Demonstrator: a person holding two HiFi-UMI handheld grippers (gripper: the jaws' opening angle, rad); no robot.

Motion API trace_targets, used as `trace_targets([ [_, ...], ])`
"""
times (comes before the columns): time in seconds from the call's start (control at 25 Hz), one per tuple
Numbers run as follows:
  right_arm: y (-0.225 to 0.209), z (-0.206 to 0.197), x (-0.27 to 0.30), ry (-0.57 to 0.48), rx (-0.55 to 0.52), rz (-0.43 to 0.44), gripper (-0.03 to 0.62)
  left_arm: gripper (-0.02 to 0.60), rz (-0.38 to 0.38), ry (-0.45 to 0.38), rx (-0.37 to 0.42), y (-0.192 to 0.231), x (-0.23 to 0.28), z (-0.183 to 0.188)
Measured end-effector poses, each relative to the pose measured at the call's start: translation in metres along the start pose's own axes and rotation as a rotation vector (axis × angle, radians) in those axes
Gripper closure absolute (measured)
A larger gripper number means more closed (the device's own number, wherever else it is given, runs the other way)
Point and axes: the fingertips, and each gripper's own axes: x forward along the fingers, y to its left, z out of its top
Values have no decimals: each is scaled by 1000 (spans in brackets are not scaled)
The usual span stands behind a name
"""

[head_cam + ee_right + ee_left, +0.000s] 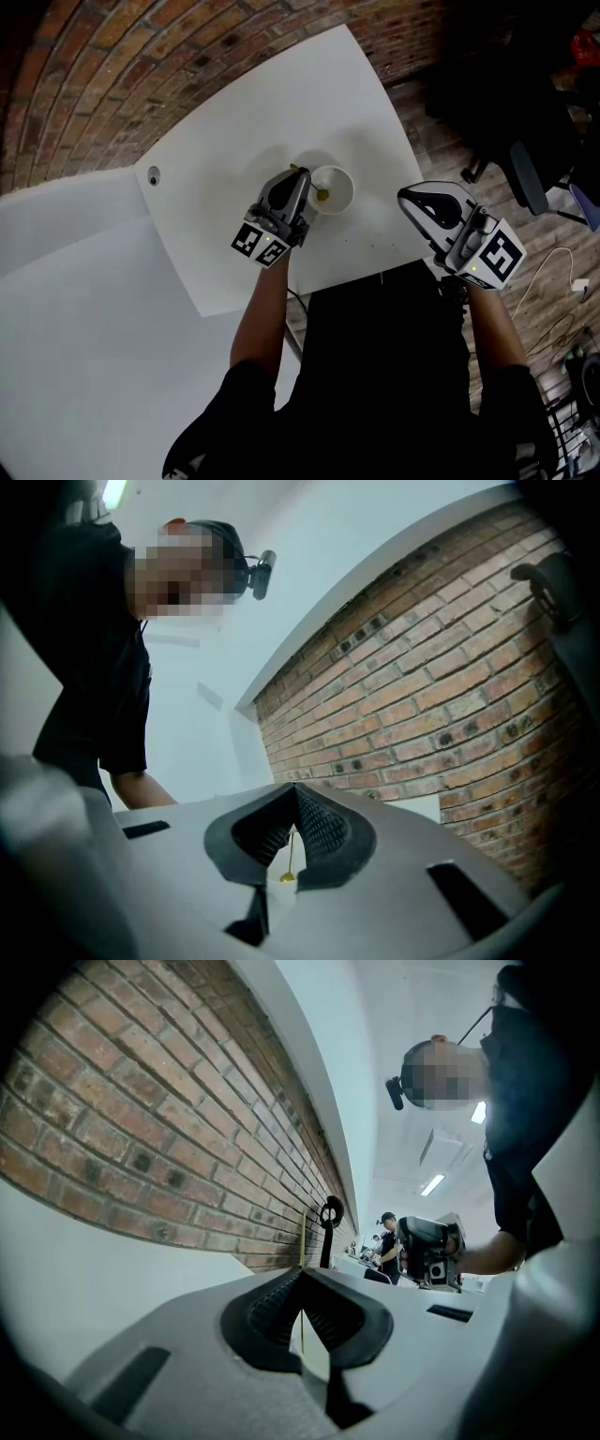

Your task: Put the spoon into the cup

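Spoon point(322, 194) is hanging bowl-down inside the white cup point(348, 187). Its gold bowl is sitting low in the cup, and its thin handle is slanting up over the cup's left rim. The left tool point(298, 174) is leaning in just beside that rim and clenching the handle between its jaw tips. A short end of the handle is poking out past them.

The right tool point(405, 195) is hovering well apart from the cup, off to its right near the edge of the white surface point(234, 141). Its jaws are pressed together on nothing, and its nose is pointing toward the cup. Through the gap behind its tips, the cup and the upright spoon are showing in the distance.

The cup is standing on the surface, with a brick wall point(141, 56) running beyond it.
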Motion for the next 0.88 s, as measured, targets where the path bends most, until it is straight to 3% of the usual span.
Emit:
trace_targets([
  [0.64, 4, -4, 2, 11, 6, 9, 588, 563, 4, 93, 113, 1, 0, -15],
  [0.88, 6, -5, 6, 20, 4, 20, 588, 563, -11, 113, 105, 2, 2, -19],
])
